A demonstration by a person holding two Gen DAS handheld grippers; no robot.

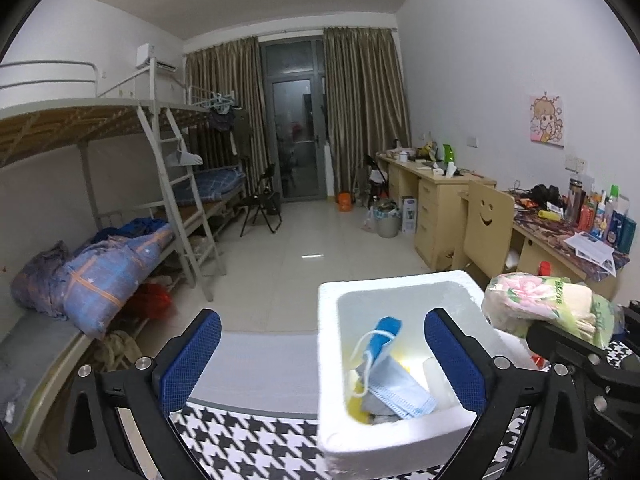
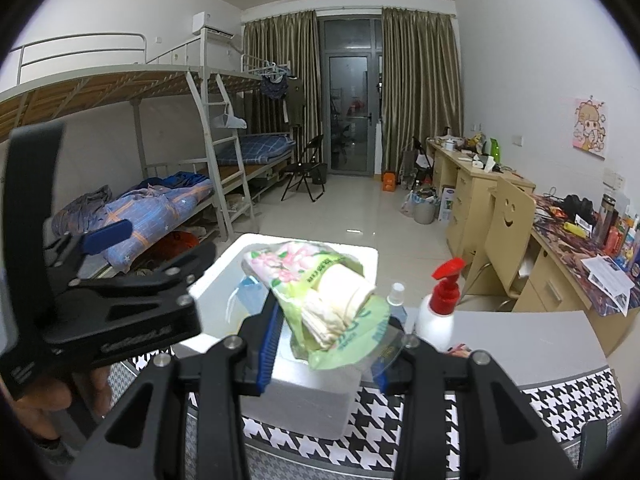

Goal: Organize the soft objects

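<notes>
At the lower left of the left wrist view, the left gripper (image 1: 324,354) stands wide and empty over the white foam box (image 1: 400,434) holding a light blue face mask (image 1: 396,394), while at right the right gripper (image 2: 326,354) clamps a green floral plastic pack of cloths (image 2: 332,300) above the box.

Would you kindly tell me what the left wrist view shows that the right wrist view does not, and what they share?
Only the left wrist view shows the inside of the foam box, with a blue face mask lying in it between the left hand-held gripper's open jaws. Only the right wrist view shows the red-topped pump bottle and small clear bottle beside the box. Both show the box and the tissue pack clamped in the right hand-held gripper.
</notes>
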